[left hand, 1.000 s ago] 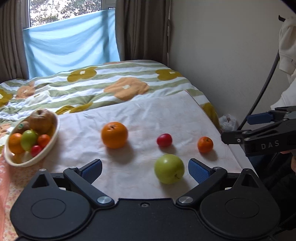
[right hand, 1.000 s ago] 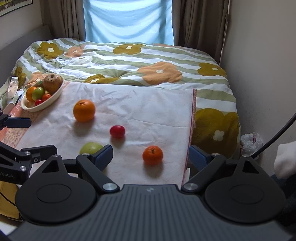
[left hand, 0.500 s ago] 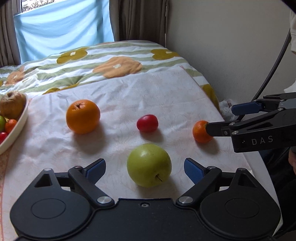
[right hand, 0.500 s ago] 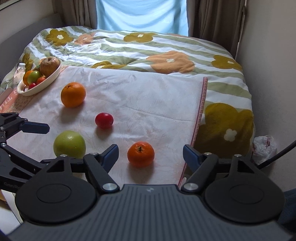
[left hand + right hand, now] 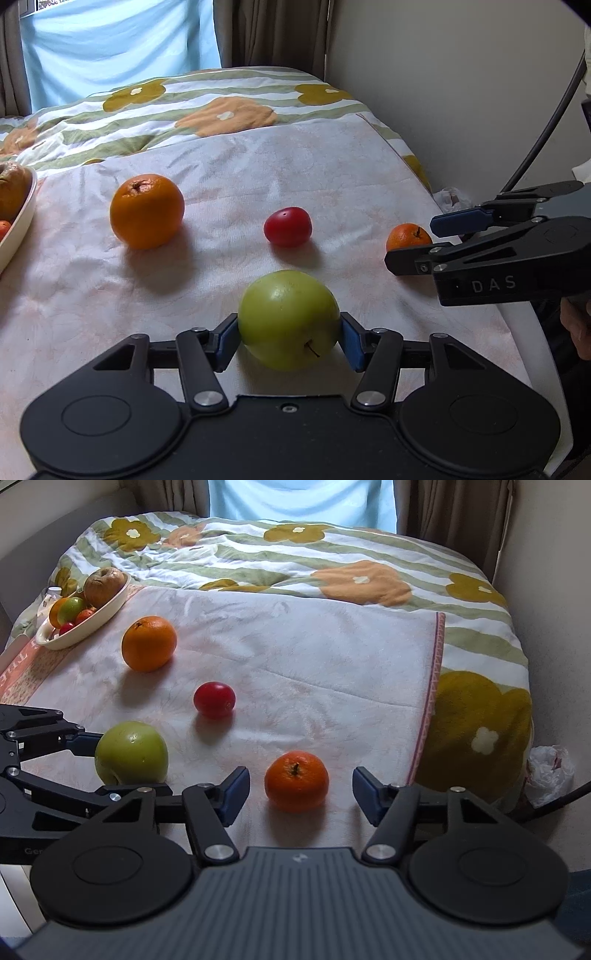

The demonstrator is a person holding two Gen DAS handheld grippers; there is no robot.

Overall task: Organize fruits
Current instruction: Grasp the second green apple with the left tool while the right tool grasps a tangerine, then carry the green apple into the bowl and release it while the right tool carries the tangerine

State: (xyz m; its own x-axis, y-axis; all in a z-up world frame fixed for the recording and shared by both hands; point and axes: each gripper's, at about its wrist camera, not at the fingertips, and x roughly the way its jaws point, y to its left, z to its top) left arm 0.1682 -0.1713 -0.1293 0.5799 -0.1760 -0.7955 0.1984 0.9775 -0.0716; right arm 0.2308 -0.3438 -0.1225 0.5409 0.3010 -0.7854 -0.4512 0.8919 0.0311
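Note:
My left gripper [image 5: 289, 338] is shut on a green apple [image 5: 289, 318] that rests on the white towel [image 5: 332, 162]; the apple also shows in the right wrist view [image 5: 131, 752]. My right gripper [image 5: 300, 794] is open, its blue pads either side of a small tangerine [image 5: 296, 780], not touching it. A large orange [image 5: 149, 643] and a small red fruit [image 5: 214, 699] lie further back on the towel. A cream oval bowl [image 5: 96, 617] with several fruits sits at the far left.
The towel lies on a bed with a flowered, striped duvet [image 5: 332, 561]. A wall runs along the right side. A crumpled plastic bag [image 5: 550, 771] lies on the floor at the right. Curtains and a blue cloth hang behind the bed.
My left gripper moved forward and closed on the green apple. My right gripper moved forward so that the tangerine now sits between its open fingers.

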